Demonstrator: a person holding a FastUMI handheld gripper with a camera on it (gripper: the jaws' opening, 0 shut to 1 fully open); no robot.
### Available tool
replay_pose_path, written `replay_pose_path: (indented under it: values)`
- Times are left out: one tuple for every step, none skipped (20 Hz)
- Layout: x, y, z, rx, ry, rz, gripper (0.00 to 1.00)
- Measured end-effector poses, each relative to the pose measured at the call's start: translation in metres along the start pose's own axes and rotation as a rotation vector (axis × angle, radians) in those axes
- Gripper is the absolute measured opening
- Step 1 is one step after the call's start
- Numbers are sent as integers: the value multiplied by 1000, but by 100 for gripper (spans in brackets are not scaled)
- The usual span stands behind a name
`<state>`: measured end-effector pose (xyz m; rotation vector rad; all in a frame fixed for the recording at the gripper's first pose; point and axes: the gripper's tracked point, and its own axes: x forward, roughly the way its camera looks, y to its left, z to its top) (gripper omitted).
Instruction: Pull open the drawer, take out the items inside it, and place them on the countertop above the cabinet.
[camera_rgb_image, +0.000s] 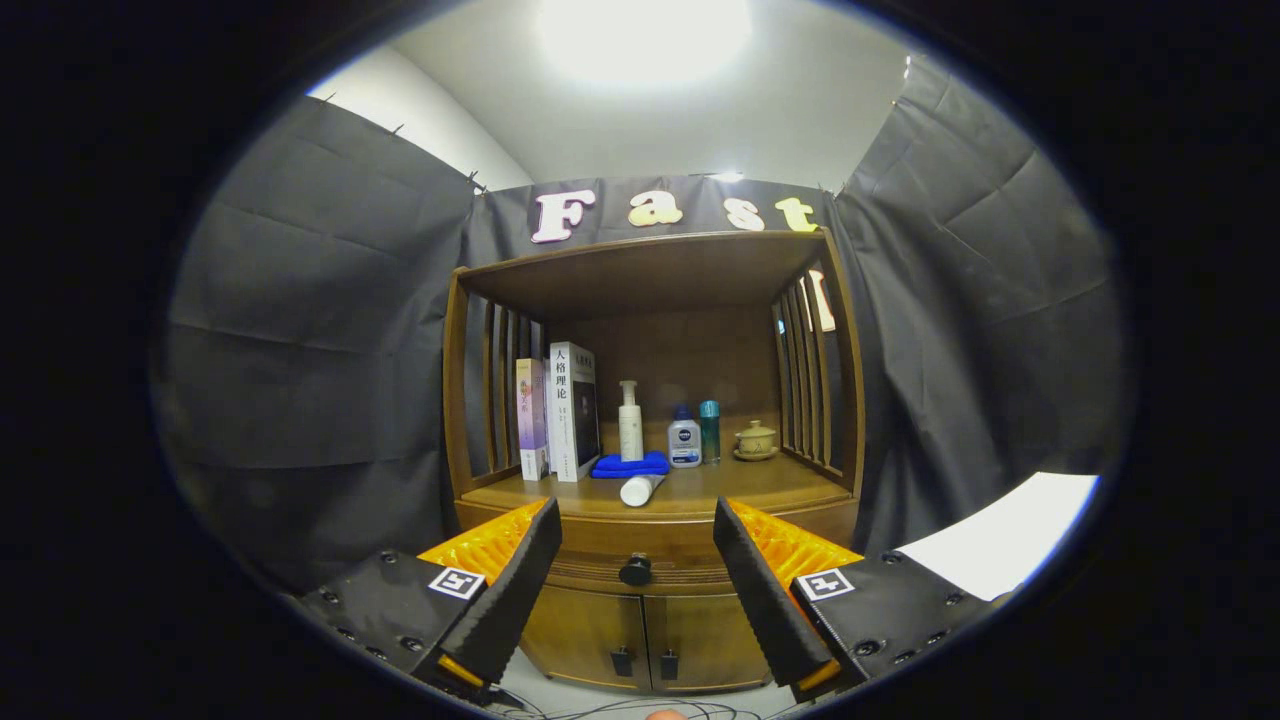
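Drawer (640, 565) sat shut under the cabinet's countertop (745, 485), its knob (635, 570) centred beyond the gripper (637, 520). Fingers were spread wide, holding nothing. Risk: small round knob, so an off-centre approach could let the fingers slip off mid-pull.

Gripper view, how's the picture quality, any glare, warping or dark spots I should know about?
Gripper view: the ceiling light blows out to white glare; the fisheye bows the cabinet posts outward; the drawer knob sits in dimmer shade yet stays sharp; the gripper has its jaws open, apart ahead of the knob; the shelf items are evenly lit.
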<state>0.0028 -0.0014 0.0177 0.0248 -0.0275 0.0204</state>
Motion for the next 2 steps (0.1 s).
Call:
replay_pose_path:
  values:
    - [0, 0, -1, -2, 2, 1, 97]
    - [1, 0, -2, -3, 4, 1, 97]
